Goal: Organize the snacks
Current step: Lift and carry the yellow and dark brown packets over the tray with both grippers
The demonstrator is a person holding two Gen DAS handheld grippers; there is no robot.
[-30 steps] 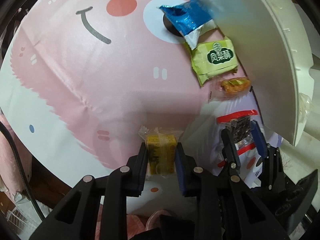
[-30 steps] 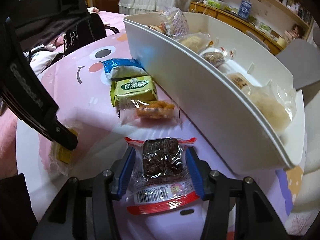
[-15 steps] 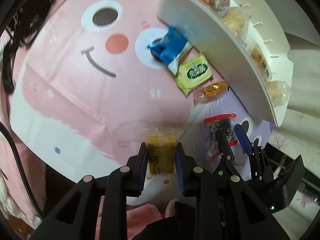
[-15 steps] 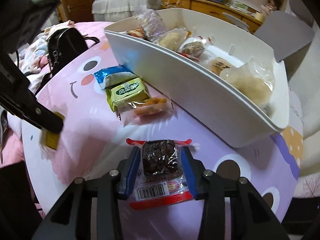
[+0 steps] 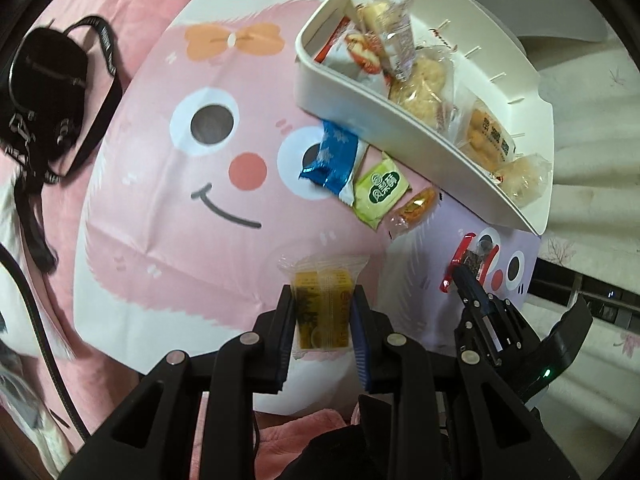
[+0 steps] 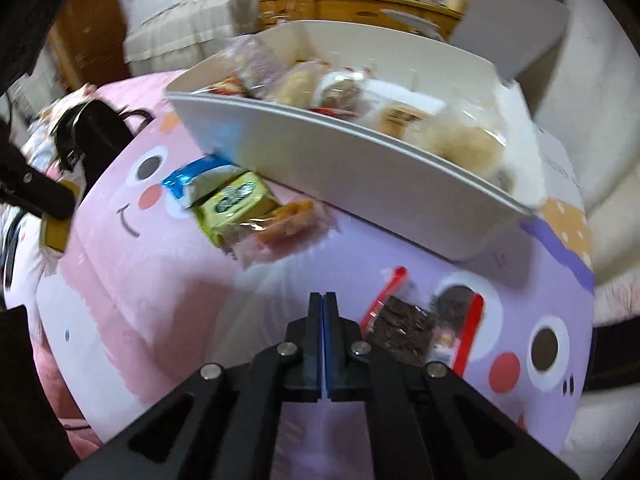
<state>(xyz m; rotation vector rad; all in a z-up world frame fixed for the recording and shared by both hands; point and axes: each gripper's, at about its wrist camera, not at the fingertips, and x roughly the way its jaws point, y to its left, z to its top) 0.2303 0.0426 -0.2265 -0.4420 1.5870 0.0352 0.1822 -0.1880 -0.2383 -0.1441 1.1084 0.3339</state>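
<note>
My left gripper (image 5: 322,293) is shut on a yellow snack packet (image 5: 320,312) and holds it above the pink cartoon tablecloth (image 5: 160,208). The right wrist view shows that packet (image 6: 56,234) at the far left. My right gripper (image 6: 323,299) is shut, its pads pressed together with nothing between them. A dark snack in a clear, red-edged wrapper (image 6: 408,328) lies flat on the cloth just right of its fingers. A blue packet (image 5: 332,162), a green packet (image 5: 380,190) and an orange snack (image 5: 414,208) lie in a row against the white bin (image 5: 360,114).
The white bin (image 6: 340,168) holds several wrapped snacks and fills the far right of the table. A black bag (image 5: 44,92) lies off the table's left edge. A wooden cabinet (image 6: 360,4) stands behind.
My left gripper has risen with the yellow packet. My right gripper's jaws have closed and rolled; the dark snack, earlier between its fingers, now lies to their right.
</note>
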